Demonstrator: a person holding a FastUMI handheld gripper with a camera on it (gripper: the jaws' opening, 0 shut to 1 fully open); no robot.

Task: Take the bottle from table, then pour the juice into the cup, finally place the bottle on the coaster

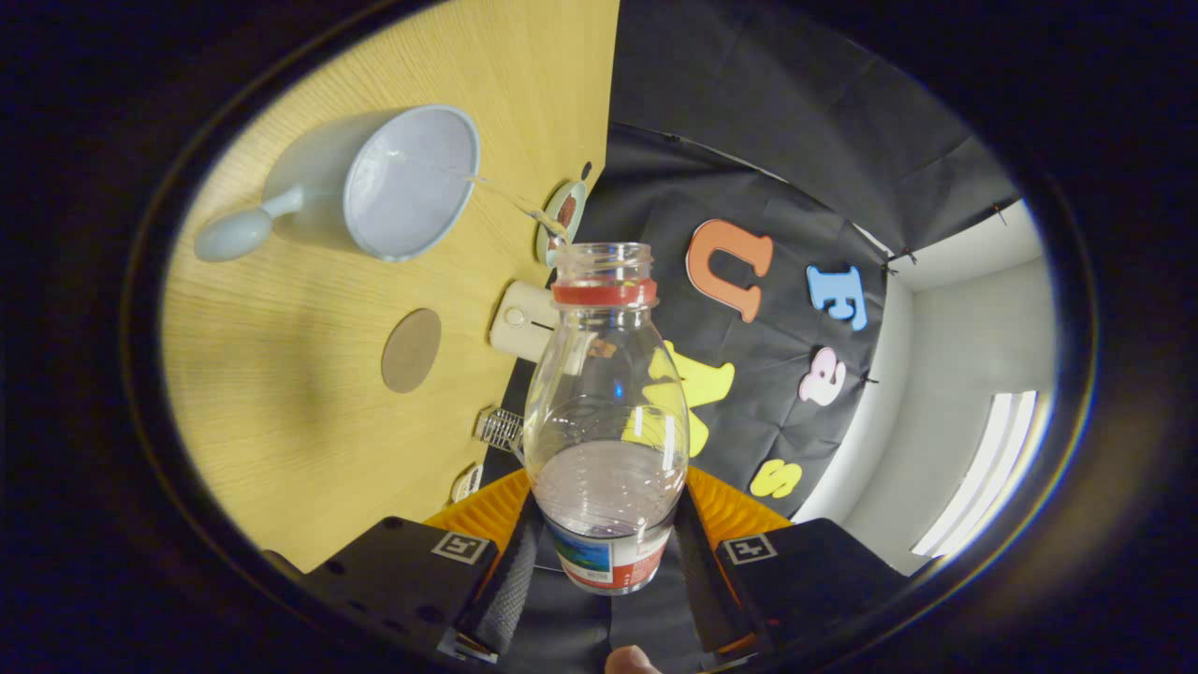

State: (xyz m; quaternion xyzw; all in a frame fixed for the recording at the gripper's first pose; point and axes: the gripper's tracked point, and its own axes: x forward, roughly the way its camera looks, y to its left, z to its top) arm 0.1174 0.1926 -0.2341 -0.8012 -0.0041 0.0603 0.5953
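My gripper (604, 552) is shut on a clear plastic bottle (606, 412) with a red neck ring and no cap; both fingers (510, 571) press its labelled base. The bottle is tipped over on its side relative to the wooden table (281, 393), its mouth pointing toward the table's far edge. A thin stream of liquid (505, 197) arcs from the mouth to the rim of the pale blue cup (412, 183) with a handle, which stands beyond the fingers. A round brown coaster (412, 350) lies flat on the table between the cup and my fingers.
A small white box with a button (519, 320) sits at the table's far edge by the bottle's neck. A round dish (562, 217) lies beyond it at that edge. A small metal clip (499, 428) rests nearer the fingers. A fingertip (629, 661) shows behind the gripper.
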